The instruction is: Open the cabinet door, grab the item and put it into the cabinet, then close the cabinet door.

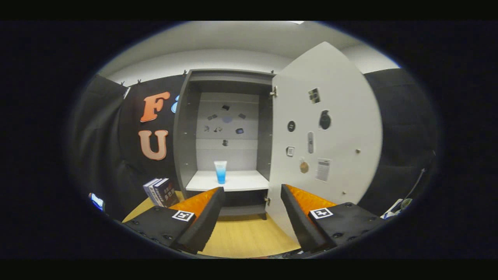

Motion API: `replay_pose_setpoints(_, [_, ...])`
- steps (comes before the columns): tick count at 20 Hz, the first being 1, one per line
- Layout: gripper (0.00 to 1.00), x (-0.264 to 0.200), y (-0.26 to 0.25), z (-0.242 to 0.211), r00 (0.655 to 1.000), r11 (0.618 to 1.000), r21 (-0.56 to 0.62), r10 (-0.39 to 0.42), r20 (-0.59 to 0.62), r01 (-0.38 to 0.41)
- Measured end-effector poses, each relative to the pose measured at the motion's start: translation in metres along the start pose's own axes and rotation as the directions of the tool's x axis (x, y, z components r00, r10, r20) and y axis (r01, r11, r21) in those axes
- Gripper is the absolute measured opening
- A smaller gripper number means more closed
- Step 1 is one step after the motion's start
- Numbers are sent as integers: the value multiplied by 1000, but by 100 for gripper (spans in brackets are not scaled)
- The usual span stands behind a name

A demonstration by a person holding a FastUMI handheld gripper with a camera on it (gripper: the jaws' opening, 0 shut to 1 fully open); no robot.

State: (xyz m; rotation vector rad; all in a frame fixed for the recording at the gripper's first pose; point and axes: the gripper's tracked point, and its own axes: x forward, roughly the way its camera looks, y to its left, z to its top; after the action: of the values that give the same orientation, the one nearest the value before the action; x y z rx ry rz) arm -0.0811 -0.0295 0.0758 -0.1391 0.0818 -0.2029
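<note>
gripper view | rides on gripper (253, 212), fingers spread wide, holding nothing | faces open cabinet (225, 132) head-on | near, low over table (241, 237) front edge

Small stickers on the cabinet's back wall (227, 118) and on the open door (323, 128) are too small to make out, and the books (160, 191) are partly hidden behind a finger.

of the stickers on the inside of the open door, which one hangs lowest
The pale rectangular label on the cabinet door, lower than the round tan one beside it; the rest sit higher. The open gripper holds nothing.
</note>
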Motion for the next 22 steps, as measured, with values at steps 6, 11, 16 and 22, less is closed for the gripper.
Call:
replay_pose_setpoints(6, [93, -60, -113, 20, 968, 973, 65, -228, 107, 222])
replay_pose_setpoints(11, [92, -50, -208, 23, 905, 913, 71, -407, 127, 401])
replay_pose_setpoints(16, [94, -7, -268, 15, 880, 885, 88, -465, 100, 458])
replay_pose_setpoints(22, [93, 35, -269, 5, 918, 918, 115, -388, 81, 378])
